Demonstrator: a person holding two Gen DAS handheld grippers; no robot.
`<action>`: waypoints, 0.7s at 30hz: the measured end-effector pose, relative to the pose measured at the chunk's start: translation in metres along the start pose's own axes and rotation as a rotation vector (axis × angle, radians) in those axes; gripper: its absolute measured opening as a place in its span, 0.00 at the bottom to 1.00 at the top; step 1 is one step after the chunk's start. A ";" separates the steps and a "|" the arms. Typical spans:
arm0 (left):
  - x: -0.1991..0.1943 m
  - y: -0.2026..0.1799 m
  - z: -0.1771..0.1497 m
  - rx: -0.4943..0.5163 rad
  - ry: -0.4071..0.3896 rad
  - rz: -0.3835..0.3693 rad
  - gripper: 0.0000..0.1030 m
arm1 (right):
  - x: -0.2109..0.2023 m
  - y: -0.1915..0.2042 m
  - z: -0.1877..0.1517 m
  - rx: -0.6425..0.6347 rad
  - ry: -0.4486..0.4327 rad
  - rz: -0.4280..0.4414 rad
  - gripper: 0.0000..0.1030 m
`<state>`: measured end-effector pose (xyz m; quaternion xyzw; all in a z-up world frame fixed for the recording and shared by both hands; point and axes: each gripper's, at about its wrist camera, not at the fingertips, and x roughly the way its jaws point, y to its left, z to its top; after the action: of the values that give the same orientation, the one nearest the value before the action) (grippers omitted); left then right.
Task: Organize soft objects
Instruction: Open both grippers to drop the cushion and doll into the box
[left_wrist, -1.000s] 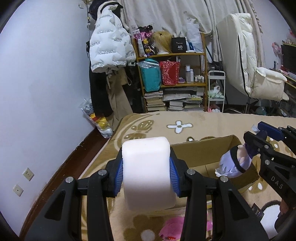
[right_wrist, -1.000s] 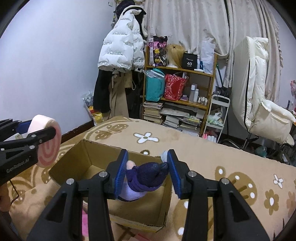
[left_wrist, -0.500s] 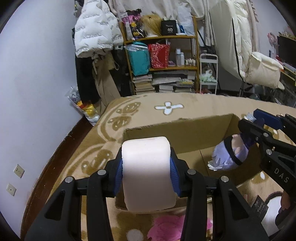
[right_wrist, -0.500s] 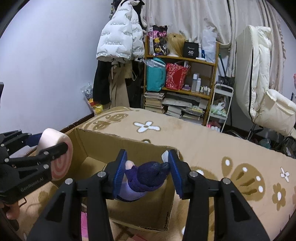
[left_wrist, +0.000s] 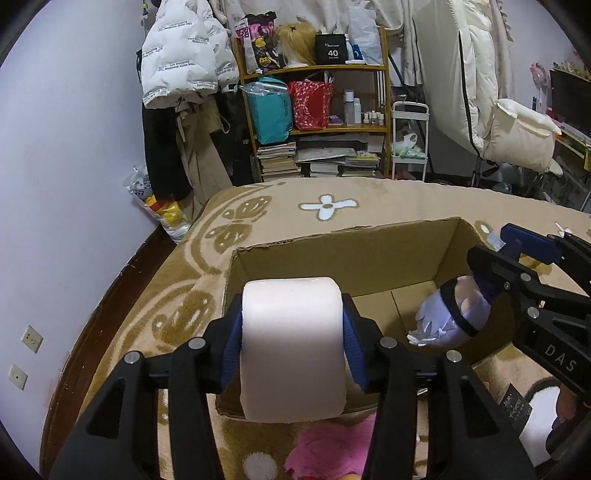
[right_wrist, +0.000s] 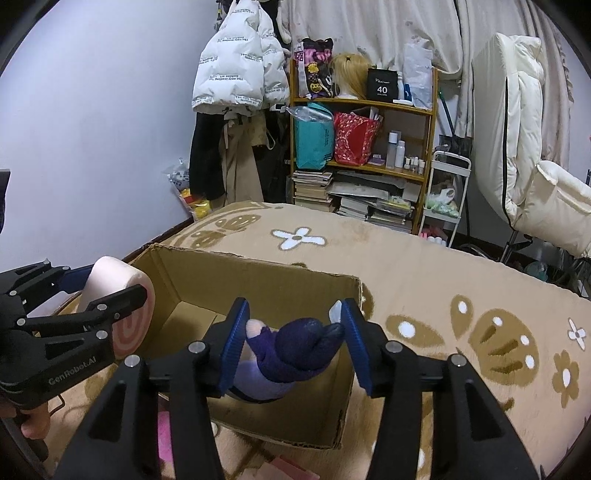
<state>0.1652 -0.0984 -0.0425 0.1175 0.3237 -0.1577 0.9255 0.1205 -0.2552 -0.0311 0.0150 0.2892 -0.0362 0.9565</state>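
While both toys hang over the open brown cardboard box (left_wrist: 332, 254) on the flower-patterned tan blanket (right_wrist: 424, 266), the left gripper (left_wrist: 293, 347), jaws just easing apart, presses its blue pads on the pale pink swirl-ended plush roll (left_wrist: 291, 350) at the box's near-left corner. The roll looks light and squashy, best gripped across its flat ends. Near the right wall, the right gripper (right_wrist: 290, 345), jaws widening, loosely brackets the purple-clothed plush doll (right_wrist: 291, 350), soft and floppy.
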 end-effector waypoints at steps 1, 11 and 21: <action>-0.001 -0.001 0.000 0.003 -0.001 0.000 0.46 | 0.000 0.000 0.000 0.000 0.001 -0.001 0.53; -0.001 -0.006 0.001 0.029 -0.011 0.002 0.49 | -0.002 0.002 -0.005 -0.002 0.003 0.015 0.54; 0.000 -0.007 0.001 0.034 -0.022 0.000 0.70 | 0.000 0.003 -0.006 0.008 0.021 0.034 0.57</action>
<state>0.1635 -0.1052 -0.0428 0.1315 0.3106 -0.1644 0.9269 0.1176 -0.2522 -0.0363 0.0241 0.2985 -0.0208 0.9539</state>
